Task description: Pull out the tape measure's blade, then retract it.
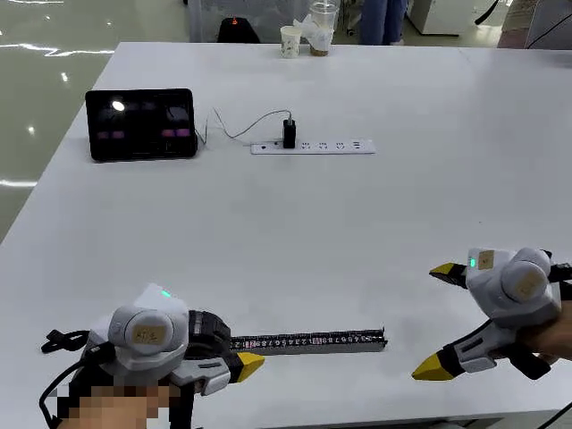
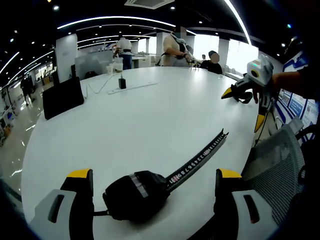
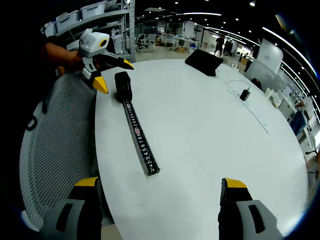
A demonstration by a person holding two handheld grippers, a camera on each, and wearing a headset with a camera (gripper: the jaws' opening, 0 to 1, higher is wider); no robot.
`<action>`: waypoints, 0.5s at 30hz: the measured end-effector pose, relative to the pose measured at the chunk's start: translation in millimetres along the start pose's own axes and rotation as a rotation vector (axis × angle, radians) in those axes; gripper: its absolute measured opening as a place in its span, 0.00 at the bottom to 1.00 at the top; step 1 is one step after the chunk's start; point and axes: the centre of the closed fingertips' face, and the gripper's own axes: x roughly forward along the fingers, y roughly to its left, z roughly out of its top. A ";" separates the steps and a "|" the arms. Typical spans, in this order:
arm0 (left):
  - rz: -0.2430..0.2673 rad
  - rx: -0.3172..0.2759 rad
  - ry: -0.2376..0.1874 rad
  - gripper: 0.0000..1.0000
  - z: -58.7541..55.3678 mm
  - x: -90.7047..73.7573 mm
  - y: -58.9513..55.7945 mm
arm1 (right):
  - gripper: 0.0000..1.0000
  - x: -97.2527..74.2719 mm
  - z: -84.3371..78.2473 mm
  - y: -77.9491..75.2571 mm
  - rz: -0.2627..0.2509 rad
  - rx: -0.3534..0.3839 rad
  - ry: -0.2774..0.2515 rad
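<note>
while the tape measure (image 2: 135, 195) lies on the table (image 1: 357, 223), blade (image 1: 308, 340) out, left gripper (image 2: 154, 174) and right gripper (image 3: 160, 181) have open fingers.

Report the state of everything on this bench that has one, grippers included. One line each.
tape measure case: lying on the table, ungripped.
blade: pulled out, flat on the table.
left gripper: open, fingers either side of the case.
right gripper: open, empty, clear of the blade's tip.
tablet: screen lit.
power strip: one black adapter plugged in.
</note>
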 end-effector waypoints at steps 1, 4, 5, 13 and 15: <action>0.007 -0.005 -0.004 0.99 1.2 0.7 1.3 | 0.99 0.8 2.3 0.4 0.003 -0.009 0.001; 0.030 -0.033 -0.009 0.99 3.1 3.4 6.1 | 0.99 3.4 8.9 2.9 0.023 -0.027 0.006; 0.035 -0.051 -0.012 0.99 3.5 4.8 7.5 | 0.99 4.6 11.0 3.4 0.029 -0.034 0.009; 0.104 -0.166 -0.024 0.99 -2.1 8.3 17.5 | 0.99 15.2 12.2 -0.4 0.058 -0.079 0.044; 0.125 -0.165 -0.031 0.99 -3.3 8.2 17.8 | 0.99 18.1 10.9 -0.6 0.067 -0.089 0.059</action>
